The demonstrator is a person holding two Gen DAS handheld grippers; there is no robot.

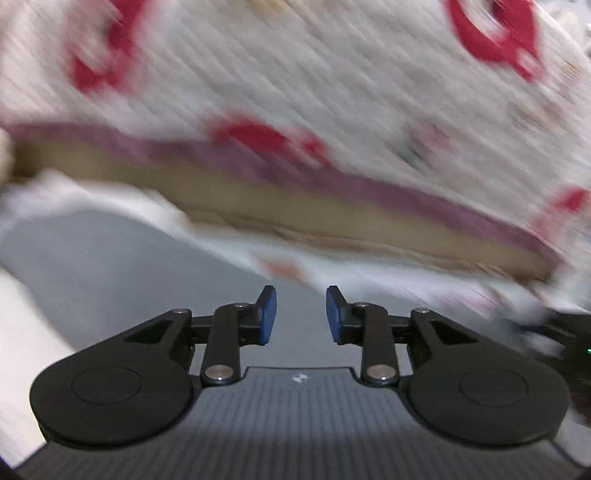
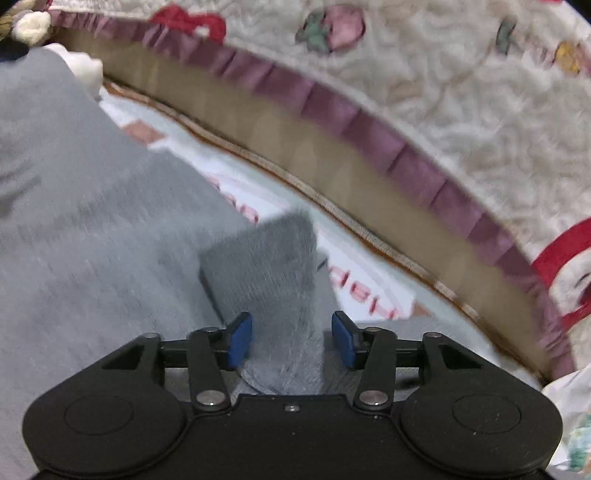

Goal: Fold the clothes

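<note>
A grey knit garment (image 2: 85, 229) lies spread on a white printed mat (image 2: 354, 273). Its ribbed cuff (image 2: 269, 266) sticks up between the blue pads of my right gripper (image 2: 291, 341), whose jaws stand apart around it without pinching it. In the left wrist view the grey garment (image 1: 110, 266) shows just ahead, blurred. My left gripper (image 1: 301, 314) is open and empty above it.
A bed with a quilted white cover with red and strawberry prints (image 2: 461, 92), a purple frill (image 2: 332, 107) and a tan side panel (image 2: 295, 147) runs along the far side. The same bed (image 1: 332, 92) fills the left wrist view. A soft toy (image 2: 33, 26) sits top left.
</note>
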